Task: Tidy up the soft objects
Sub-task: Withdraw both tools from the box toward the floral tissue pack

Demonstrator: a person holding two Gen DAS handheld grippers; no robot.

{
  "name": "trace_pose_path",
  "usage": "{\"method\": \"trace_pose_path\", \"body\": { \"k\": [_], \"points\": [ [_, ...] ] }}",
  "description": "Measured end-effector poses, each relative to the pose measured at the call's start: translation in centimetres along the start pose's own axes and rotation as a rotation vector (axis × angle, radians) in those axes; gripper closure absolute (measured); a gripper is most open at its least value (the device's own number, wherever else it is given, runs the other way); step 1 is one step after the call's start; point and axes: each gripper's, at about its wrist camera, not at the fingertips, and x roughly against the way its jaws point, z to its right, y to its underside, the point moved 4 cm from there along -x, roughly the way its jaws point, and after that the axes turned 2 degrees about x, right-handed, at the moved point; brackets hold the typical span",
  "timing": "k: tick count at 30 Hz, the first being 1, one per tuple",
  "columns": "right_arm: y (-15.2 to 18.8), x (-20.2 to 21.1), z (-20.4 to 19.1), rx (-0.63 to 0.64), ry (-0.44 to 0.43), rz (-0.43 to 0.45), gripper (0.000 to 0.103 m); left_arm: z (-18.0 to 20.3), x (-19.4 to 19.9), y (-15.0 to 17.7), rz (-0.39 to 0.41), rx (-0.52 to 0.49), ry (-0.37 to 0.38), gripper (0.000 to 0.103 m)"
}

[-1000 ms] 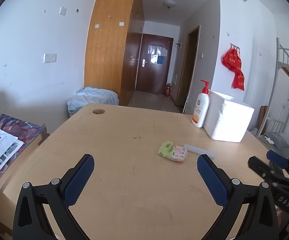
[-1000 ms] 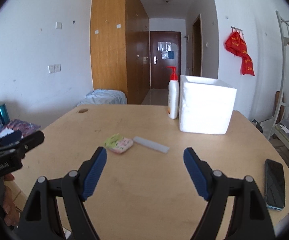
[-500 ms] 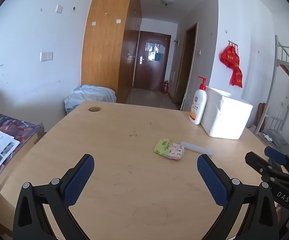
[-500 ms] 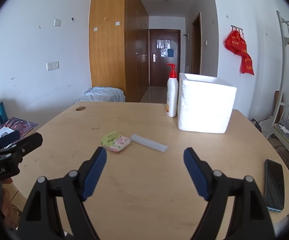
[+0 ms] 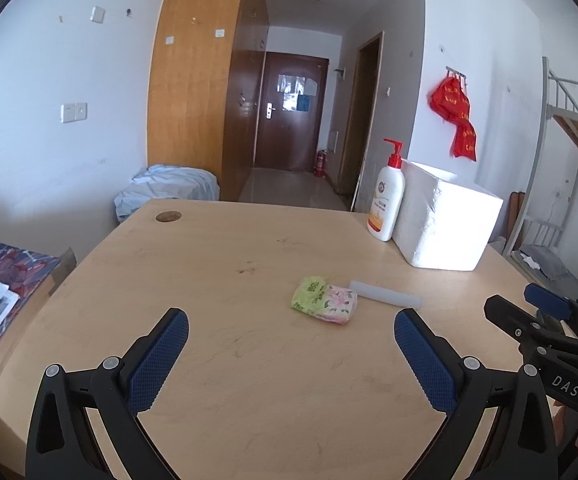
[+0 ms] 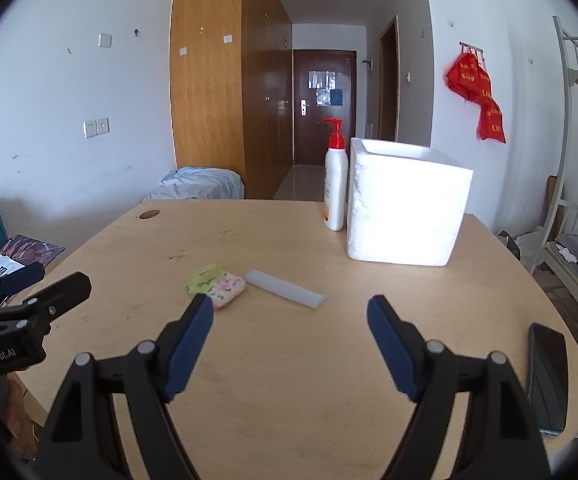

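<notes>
One soft tissue pack [image 5: 324, 299] lies flat at centre frame on the tabletop [image 5: 249, 360], touching one translucent strip [image 5: 385, 299] to its right; one open white foam box [image 6: 405, 204] stands upper right, presumably the receptacle, one pump bottle [image 6: 335, 184] beside it. Both the left gripper [image 5: 291, 354] and right gripper [image 6: 289, 344] hover spread and empty (pack untouched), one phone [image 6: 547, 376] at lower right.

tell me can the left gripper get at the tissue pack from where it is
Probably yes. The left gripper is open and empty, and the tissue pack lies flat on the table just ahead of it with bare wood between. The clear strip sits beside the pack on its far right, not in the path.
</notes>
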Motion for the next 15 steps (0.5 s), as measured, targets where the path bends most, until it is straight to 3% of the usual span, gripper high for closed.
{"method": "trace_pose_path", "body": {
  "k": [15],
  "points": [
    [-2.1,-6.4,2.8,-0.042,-0.029,-0.106,0.020,1.4,-7.3,-3.2,-0.120,0.022,0.053,0.000]
  ]
}}
